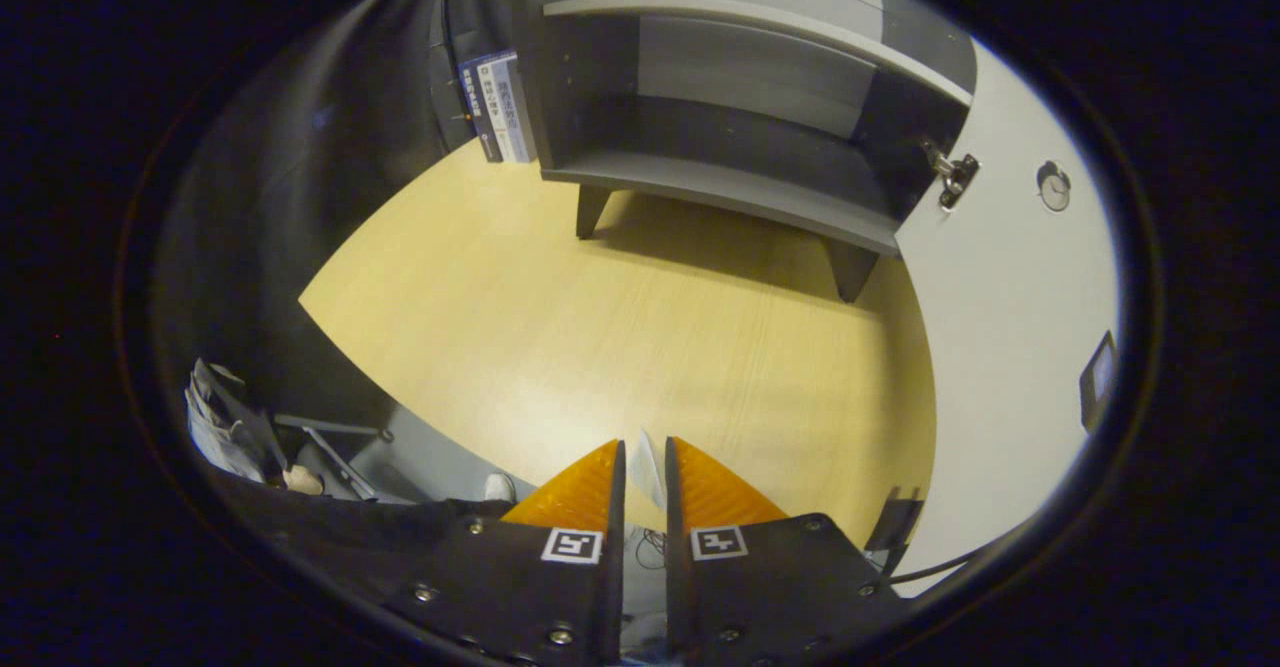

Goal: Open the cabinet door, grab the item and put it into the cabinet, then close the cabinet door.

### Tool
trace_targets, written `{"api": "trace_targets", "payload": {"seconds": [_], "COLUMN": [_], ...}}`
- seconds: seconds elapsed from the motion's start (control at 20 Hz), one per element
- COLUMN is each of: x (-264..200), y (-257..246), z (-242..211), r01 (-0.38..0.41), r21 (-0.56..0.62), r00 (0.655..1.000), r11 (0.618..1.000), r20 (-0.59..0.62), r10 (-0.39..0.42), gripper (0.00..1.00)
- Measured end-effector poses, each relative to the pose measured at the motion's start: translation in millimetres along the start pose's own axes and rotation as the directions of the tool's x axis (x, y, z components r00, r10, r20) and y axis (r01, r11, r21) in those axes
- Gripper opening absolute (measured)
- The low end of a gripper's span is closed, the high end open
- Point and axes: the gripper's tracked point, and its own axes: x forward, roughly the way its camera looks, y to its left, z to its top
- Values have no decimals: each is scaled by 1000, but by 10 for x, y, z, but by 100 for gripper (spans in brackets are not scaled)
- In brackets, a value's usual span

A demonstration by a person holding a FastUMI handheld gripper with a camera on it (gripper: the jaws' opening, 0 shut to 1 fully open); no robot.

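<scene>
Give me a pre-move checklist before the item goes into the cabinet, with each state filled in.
1. Cabinet door open: ok, it is swung wide on its hinge.
2. Cabinet lower compartment free to receive the item: ok, no object shows on its floor.
3. Item held: ok, the gripper has its fingers nearly closed with a thin white item between them.
4. Grip firm on both sides: cannot tell, the contact is too small to judge.
5. Path across the wooden tabletop to the cabinet: ok, nothing lies on it.
6. Books beside the cabinet clear of the opening: ok, they stand outside its side wall.
</scene>
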Motion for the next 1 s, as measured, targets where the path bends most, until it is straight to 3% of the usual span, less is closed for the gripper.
{"api": "trace_targets", "payload": {"seconds": [0.25, 0.3, 0.35, 0.45, 0.5, 0.55, 0.75, 1.0], "x": [298, 377, 336, 192, 316, 344, 100, -551], "y": [79, 35, 33, 1, -18, -28, -91, -245], "z": [-133, -141, -117, -70, -47, -53, 200, 1015], "r01": [-52, -24, -24, 5, 11, 10, 7, 10], "r21": [-14, -14, 10, 67, 92, 116, 165, 157], "r00": [995, 996, 997, 998, 998, 997, 999, 996], "r11": [999, 1000, 1000, 998, 996, 993, 986, 988], "r20": [-86, -81, -76, -65, -65, -73, -39, 86], "r10": [51, 23, 24, -1, -5, -1, -1, -24], "gripper": [18, 18, 8, 10, 2, 2, 2, 2]}}
